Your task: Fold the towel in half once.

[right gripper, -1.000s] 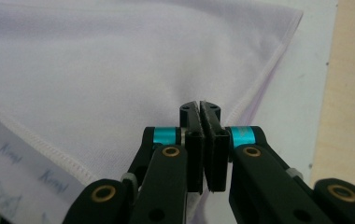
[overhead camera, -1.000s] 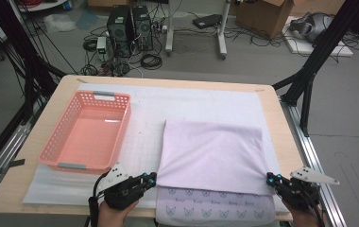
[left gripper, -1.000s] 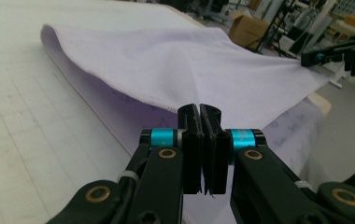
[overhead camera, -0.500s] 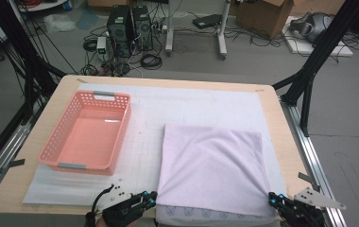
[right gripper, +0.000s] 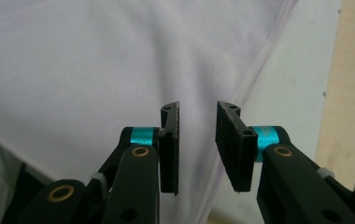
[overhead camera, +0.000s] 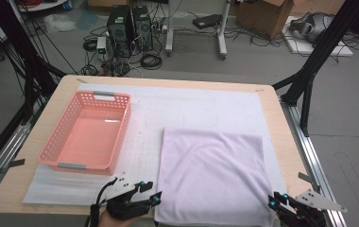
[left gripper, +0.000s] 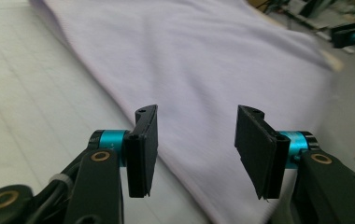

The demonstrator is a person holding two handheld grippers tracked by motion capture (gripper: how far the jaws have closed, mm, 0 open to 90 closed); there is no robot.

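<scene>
Down at the near edge of the bench [overhead camera: 281, 118]: left gripper [overhead camera: 150, 193] parked just off the near-left corner of the lilac towel [overhead camera: 213, 177], jaws well apart and holding nothing, pointed across the cloth. Same story in the left gripper view, with the left gripper [left gripper: 196, 135] hovering over the towel [left gripper: 203, 60] edge and fabric running between and beyond the open jaws. Right gripper [overhead camera: 277, 204] sitting at the near-right corner, jaws also apart but with a narrower gap; in the right gripper view the right gripper [right gripper: 197, 137] lines up right over a soft crease near the side hem of the towel [right gripper: 73, 70]. Looks like a folding job, towel lying flat and pretty square on the white mat [overhead camera: 192, 106], right half of the bench. Best bet for the next bit, probably: drop both sets of jaws low enough to catch just the top layer at each near corner, pinch at matching spots so the edge lifts evenly, and avoid snagging the mat underneath. Worth keeping both hands level when carrying the edge away, otherwise a skewed fold. Farther out on the left, the pink basket [overhead camera: 64, 142] standing empty, well apart from the towel, likely the drop-off spot later. Beyond the bench, just floor clutter, cables and computer towers [overhead camera: 130, 23].
</scene>
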